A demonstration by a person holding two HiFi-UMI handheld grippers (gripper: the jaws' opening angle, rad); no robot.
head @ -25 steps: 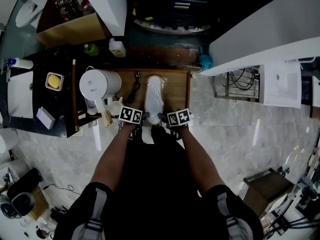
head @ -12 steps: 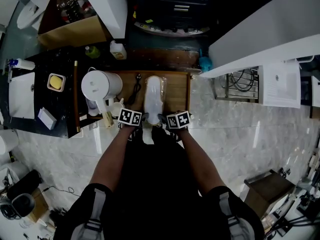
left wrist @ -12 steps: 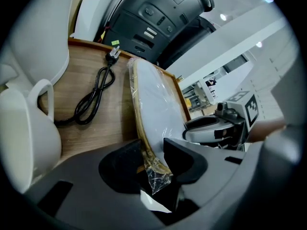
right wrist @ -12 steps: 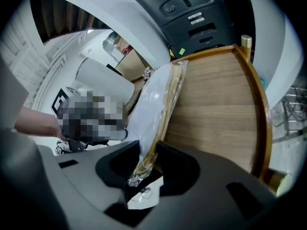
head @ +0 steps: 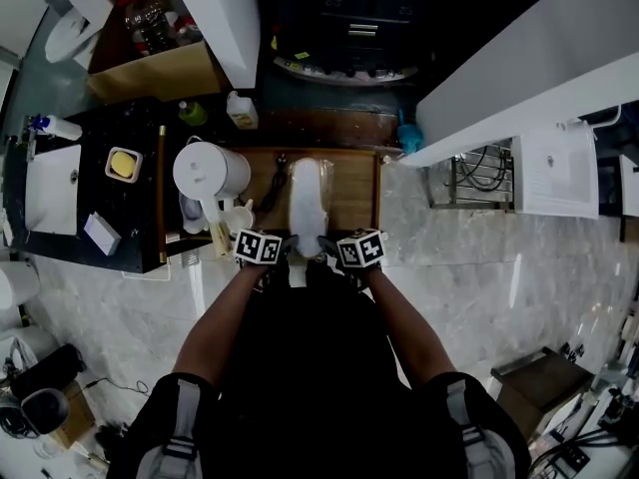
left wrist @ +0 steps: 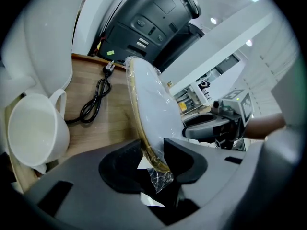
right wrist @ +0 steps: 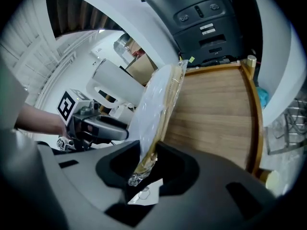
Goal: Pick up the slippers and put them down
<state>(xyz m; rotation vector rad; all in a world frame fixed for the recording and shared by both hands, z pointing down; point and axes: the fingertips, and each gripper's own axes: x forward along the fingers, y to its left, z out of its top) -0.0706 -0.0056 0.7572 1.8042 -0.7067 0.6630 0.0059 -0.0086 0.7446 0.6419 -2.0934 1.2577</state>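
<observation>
Slippers [head: 308, 203] centre of the head view, long axis running up the frame over the wooden bench [head: 354, 193]; near end pinched from both sides, left tool [head: 287, 247] on its left edge, right tool [head: 328, 247] on its right edge, the two just beside each other.

Left gripper view: left tool [left wrist: 156, 152] clamped narrow on the tan sole edge of the slippers [left wrist: 148, 95]; crumpled clear film [left wrist: 160, 178] hangs between the pads.

Right gripper view: right tool [right wrist: 151, 157] closing, pads on the same pack [right wrist: 156, 104], film bunched in the gap.

Writing: printed sheet [head: 549, 173] at the right of the head view too small to read; white slip [right wrist: 144, 195] under the right tool has a faint mark, illegible.

Look: white uppers, thin yellowish sole, flat, glossy wrap; the pack stands on edge and tilted in both gripper views.

White kettle [head: 210, 171] left of the pack; mug [left wrist: 31, 133] and black cable [left wrist: 93, 104] on the bench beside it.
</observation>
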